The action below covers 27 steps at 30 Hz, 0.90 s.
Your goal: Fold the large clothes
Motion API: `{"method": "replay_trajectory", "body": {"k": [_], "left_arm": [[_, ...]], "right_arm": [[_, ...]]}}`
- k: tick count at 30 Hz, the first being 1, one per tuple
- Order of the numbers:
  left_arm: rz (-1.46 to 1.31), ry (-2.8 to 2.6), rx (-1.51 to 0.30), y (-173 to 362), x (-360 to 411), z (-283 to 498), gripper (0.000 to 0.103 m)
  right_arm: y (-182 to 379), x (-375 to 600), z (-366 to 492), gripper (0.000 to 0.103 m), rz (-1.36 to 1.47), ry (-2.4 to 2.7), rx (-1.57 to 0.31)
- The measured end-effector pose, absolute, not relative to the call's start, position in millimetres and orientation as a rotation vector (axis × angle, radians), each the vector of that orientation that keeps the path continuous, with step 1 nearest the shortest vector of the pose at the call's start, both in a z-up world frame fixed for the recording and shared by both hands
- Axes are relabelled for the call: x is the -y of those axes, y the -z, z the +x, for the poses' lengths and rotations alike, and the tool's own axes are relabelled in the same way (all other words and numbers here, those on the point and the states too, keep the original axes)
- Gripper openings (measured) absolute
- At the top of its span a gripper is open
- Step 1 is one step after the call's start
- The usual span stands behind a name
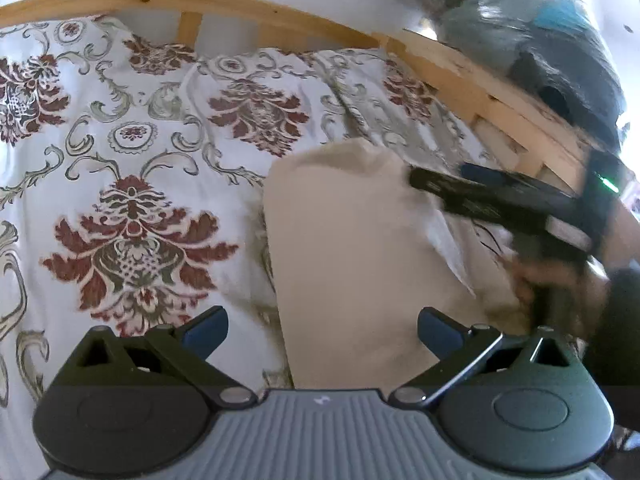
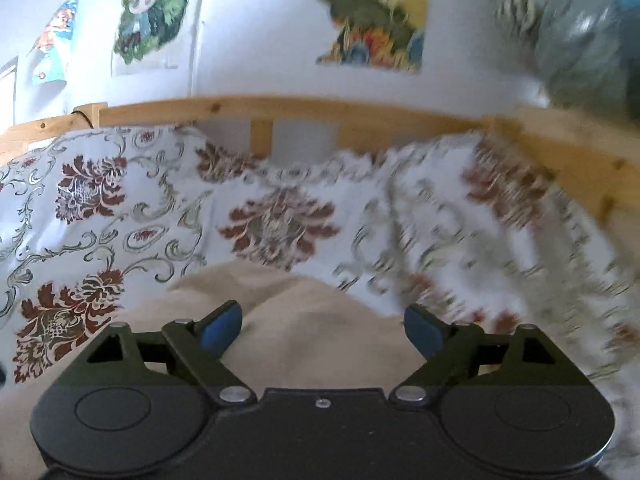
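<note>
Where fingers gape: beige garment [image 2: 304,320] beneath right hand-held gripper [image 2: 322,330].

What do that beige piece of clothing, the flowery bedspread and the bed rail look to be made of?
Beige garment: soft matte woven cloth, perhaps cotton; it creases and slumps. Bedspread: printed fabric, faint sheen; its red-and-grey pattern bends with the wrinkles. Bed rail: pale unpainted wood, probably pine; a dark knot and grain show.

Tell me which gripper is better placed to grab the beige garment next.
Probably the right gripper: open, it sits low over the beige garment, cloth filling the gap between its fingers. The left gripper, also open, looks higher, with only the garment's edge between its fingers.
</note>
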<state>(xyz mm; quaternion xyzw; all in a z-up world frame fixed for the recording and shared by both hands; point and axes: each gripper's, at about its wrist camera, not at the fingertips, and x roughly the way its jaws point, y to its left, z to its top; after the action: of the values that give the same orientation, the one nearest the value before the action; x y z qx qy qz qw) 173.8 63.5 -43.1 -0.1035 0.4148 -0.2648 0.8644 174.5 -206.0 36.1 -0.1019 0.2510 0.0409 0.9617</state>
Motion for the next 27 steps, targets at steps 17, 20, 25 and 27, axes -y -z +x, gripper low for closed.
{"method": "replay_trajectory", "body": {"k": [17,20,25,27], "left_arm": [[-0.223,0.482,-0.943,65,-52,195,0.103],[-0.263,0.496,-0.963,60,-61,190,0.102],[-0.318,0.541,-0.946,53,-67,173,0.102],[-0.324,0.551,-0.943,51,-65,164,0.102]], "right_arm": [[-4,248,199,0.085,-0.23,0.08,-0.746],[-46,254,168,0.092,-0.18,0.076,-0.693],[-91,268,99,0.099,-0.05,0.098,-0.674],[-93,276,81,0.101,0.059,0.122,-0.718]]}}
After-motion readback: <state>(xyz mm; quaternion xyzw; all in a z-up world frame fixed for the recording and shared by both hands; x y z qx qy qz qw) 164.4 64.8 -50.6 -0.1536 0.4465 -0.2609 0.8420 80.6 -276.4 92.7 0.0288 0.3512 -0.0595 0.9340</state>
